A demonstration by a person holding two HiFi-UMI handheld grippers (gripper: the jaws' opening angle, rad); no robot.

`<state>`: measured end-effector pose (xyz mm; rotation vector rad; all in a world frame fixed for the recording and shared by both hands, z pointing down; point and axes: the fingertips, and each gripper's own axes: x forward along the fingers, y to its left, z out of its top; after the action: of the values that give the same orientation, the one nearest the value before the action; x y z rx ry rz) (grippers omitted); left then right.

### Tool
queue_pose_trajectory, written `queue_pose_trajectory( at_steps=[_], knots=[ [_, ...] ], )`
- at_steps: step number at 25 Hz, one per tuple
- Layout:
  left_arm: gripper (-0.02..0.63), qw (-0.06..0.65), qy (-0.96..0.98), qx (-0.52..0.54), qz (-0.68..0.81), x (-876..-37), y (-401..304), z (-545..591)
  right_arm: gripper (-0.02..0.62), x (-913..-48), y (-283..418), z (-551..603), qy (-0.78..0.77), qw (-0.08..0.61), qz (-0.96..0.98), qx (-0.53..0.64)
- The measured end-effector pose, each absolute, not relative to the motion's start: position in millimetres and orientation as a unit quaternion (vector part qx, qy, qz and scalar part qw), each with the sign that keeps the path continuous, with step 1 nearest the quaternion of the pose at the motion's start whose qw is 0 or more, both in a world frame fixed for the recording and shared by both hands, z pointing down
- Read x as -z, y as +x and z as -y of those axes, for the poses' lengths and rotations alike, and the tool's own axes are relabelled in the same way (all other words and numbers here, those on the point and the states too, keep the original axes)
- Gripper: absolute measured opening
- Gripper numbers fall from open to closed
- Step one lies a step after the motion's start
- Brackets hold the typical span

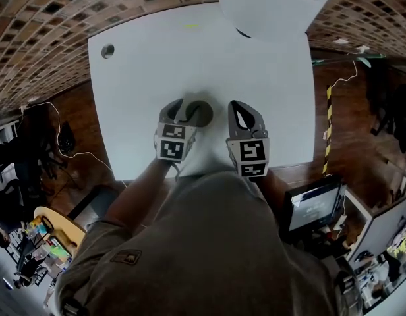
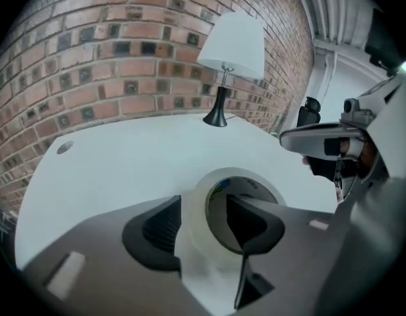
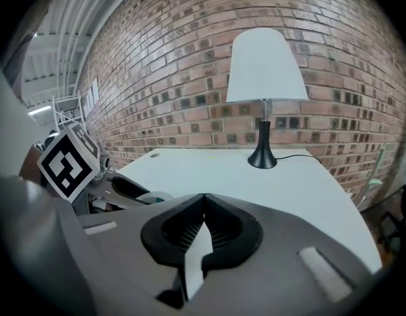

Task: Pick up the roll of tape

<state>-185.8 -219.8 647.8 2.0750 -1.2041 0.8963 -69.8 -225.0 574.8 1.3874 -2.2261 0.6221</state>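
Observation:
The roll of tape point(image 1: 207, 114) lies flat on the white table point(image 1: 190, 51), near its front edge; it is a pale ring with a dark core point(image 2: 219, 180). My left gripper point(image 1: 184, 111) stands open, tilted down over the roll. One jaw is outside the ring's left wall and the other sits inside the hole, with a gap showing on the inner side point(image 2: 203, 208). Just to the right, my right gripper point(image 1: 244, 114) is shut with nothing between its fingertips point(image 3: 203, 197). From the right gripper view a sliver of the roll point(image 3: 152, 196) shows under the left gripper point(image 3: 120, 188).
A white-shaded lamp point(image 1: 275, 5) on a black base point(image 2: 216, 117) stands at the table's far edge before a brick wall. A round cable grommet point(image 1: 108, 51) sits at the far left corner. A monitor point(image 1: 312, 206) and cables lie on the floor around the table.

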Motion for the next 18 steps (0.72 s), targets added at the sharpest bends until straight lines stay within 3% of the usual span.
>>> queue_pose_trajectory(
  at_steps=[15,18],
  knots=[
    [0.213,0.266,0.761,-0.428,0.409,-673.3,-172.2,222.4,0.015,-581.6,-48.3,240.8,0.505,0.217,0.801,-0.238],
    [0.18,0.273,0.759,-0.426,0.409,-672.0,-172.1,220.8,0.015,-580.9,-47.1,242.7,0.505,0.215,0.801,-0.238]
  ],
)
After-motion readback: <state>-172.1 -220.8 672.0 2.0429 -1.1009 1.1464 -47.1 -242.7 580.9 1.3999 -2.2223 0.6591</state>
